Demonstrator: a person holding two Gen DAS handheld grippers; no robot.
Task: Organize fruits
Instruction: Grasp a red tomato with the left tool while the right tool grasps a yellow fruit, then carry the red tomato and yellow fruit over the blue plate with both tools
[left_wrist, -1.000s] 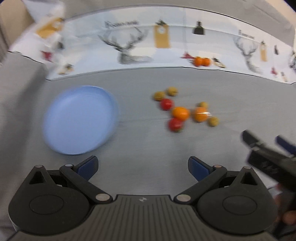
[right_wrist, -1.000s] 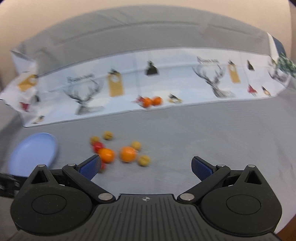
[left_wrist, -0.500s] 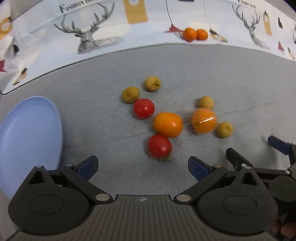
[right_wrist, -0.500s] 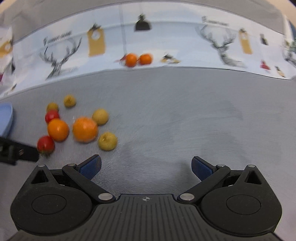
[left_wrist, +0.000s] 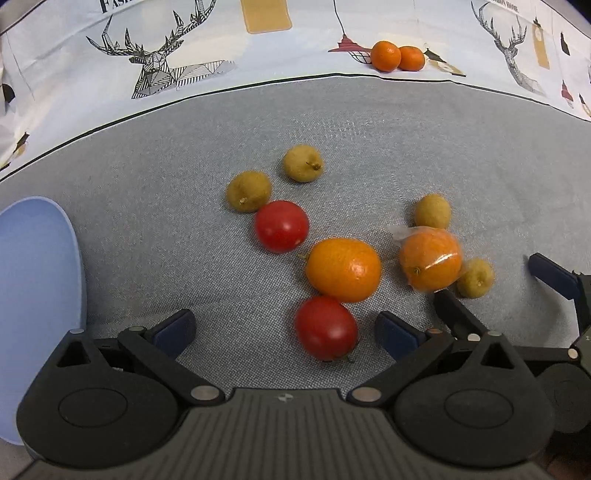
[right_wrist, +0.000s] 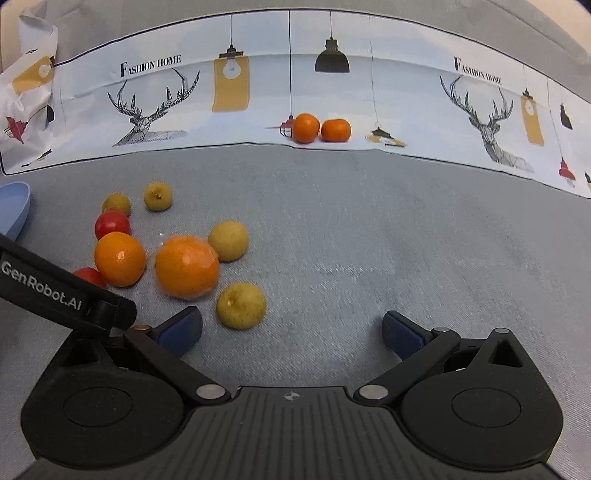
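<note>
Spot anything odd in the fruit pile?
One orange is wrapped in clear plastic film, unlike the bare orange beside it. Two more oranges sit apart on the printed cloth. Nothing looks spilled or damaged.

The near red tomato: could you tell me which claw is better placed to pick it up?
Probably the left claw: it is open, with the near red tomato between its fingertips. The right claw faces bare cloth.

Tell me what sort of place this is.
Probably a staged tabletop for practice at home or in a lab, not a real kitchen: loose fruit lies on a grey cloth, a blue plate waits at the left, and a printed "Fashion Home" sheet with deer and lamps covers the back.
</note>
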